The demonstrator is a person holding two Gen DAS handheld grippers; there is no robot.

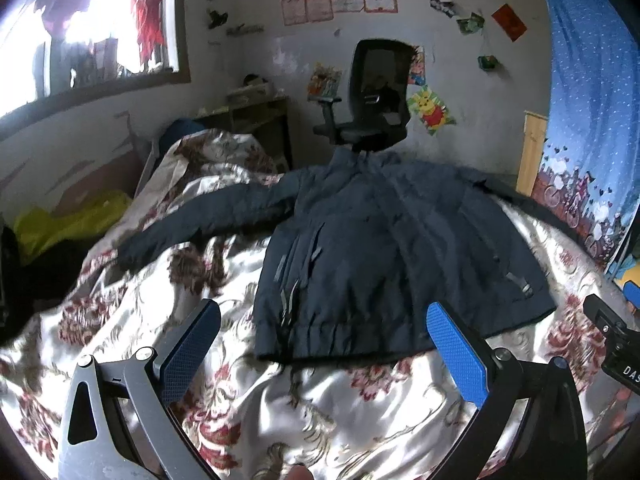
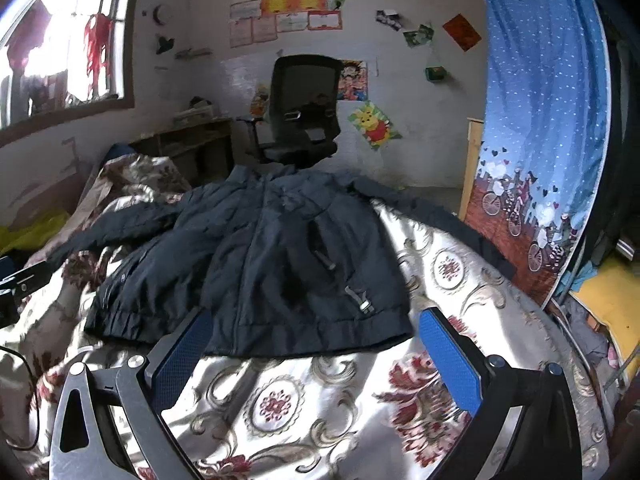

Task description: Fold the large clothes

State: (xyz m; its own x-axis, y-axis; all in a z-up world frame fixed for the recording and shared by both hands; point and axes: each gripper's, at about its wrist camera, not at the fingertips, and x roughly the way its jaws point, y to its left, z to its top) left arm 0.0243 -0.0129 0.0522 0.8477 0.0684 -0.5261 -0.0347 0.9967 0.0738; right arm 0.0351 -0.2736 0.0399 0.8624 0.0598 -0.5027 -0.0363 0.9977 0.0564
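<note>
A dark navy jacket [image 1: 380, 248] lies spread flat, front up, on a floral bedspread [image 1: 320, 400], both sleeves stretched out to the sides. It also shows in the right wrist view [image 2: 280, 264]. My left gripper [image 1: 324, 344] is open and empty, hovering just short of the jacket's hem. My right gripper [image 2: 316, 344] is open and empty, over the hem near its right corner. Part of the right gripper shows at the right edge of the left wrist view [image 1: 616, 336].
A black office chair [image 1: 372, 96] stands beyond the bed by the wall. A blue patterned curtain [image 2: 540, 140] hangs at the right. A yellow-green item [image 1: 60, 220] lies at the bed's left side under a window [image 1: 80, 32]. A bunched quilt [image 1: 208, 168] lies at the far left of the bed.
</note>
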